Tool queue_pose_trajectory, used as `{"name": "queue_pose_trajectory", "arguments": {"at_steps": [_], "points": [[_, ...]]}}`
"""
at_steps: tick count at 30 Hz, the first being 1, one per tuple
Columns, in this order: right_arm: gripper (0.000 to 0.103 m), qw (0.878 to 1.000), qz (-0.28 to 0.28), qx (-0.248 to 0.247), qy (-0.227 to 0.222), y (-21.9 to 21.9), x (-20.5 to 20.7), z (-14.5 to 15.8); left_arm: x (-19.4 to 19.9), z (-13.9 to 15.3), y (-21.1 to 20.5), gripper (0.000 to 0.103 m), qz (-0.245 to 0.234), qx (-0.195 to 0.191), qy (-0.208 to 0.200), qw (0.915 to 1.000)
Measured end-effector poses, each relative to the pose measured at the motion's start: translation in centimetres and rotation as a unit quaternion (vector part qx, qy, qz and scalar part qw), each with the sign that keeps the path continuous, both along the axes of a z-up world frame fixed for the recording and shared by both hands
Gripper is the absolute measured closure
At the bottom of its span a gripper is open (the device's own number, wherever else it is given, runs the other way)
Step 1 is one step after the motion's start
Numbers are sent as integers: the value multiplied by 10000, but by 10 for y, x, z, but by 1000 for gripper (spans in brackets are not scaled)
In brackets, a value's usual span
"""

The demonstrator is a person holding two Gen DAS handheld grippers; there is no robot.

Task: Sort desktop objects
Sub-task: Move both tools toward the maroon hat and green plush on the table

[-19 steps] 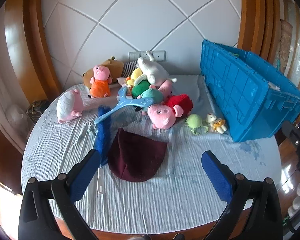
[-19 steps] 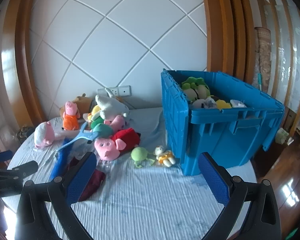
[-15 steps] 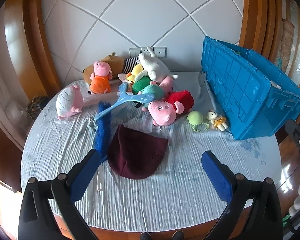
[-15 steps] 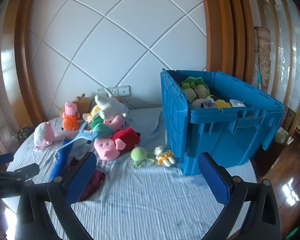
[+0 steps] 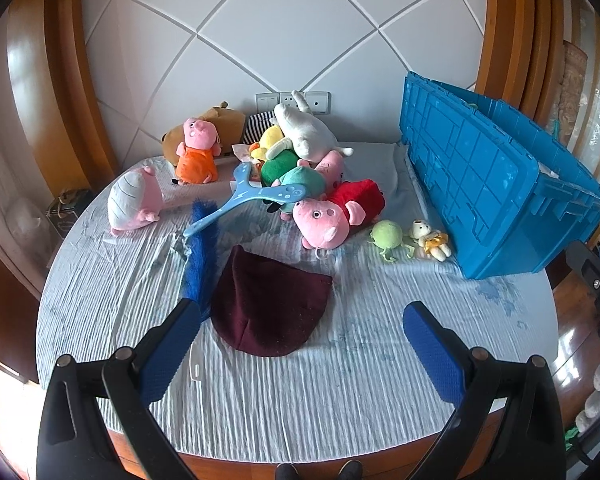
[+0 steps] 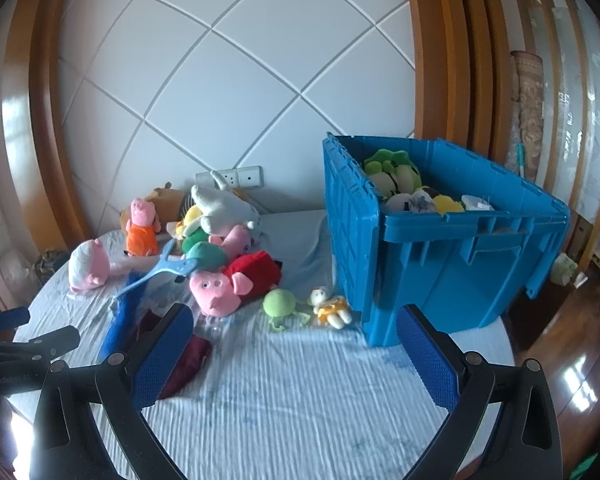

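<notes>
A heap of plush toys lies at the back of the round table: a pink pig with a red body [image 5: 332,216] [image 6: 236,284], a pig in orange [image 5: 196,152], a white plush [image 5: 306,132]. A dark red knit hat [image 5: 268,304] lies in front, just beyond my left gripper [image 5: 300,332], which is open and empty above the cloth. A blue plastic hanger [image 5: 252,198] and a blue brush [image 5: 200,252] lie left of the hat. My right gripper [image 6: 292,344] is open and empty, facing the blue crate [image 6: 440,256], which holds several plush toys.
A small green plush [image 5: 388,236] and a tiny yellow doll [image 5: 430,238] lie beside the crate's near corner. A pale striped cloth [image 5: 340,380] covers the table. Wooden panels flank a white tiled wall with sockets [image 5: 292,100]. The other gripper shows at the left edge [image 6: 16,344].
The left wrist view has drawn back and tipped up slightly, so the hat and toys sit a little farther off. The right view is nearly unchanged. Both grippers stay open.
</notes>
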State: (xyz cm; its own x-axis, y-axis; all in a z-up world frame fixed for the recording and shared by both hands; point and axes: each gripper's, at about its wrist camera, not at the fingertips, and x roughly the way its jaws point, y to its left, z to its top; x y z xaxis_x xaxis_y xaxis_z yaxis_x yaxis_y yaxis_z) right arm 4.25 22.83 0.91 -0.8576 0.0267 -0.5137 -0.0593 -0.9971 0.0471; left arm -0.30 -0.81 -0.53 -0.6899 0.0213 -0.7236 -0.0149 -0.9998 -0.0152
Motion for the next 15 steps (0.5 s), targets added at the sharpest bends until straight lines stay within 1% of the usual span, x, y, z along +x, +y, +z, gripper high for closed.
{"name": "queue_pose_trajectory", "arguments": {"at_steps": [15], "points": [[0, 10000, -70, 18, -32, 2, -1, -2, -1, -1, 1, 0, 36, 8, 22, 10000]]}}
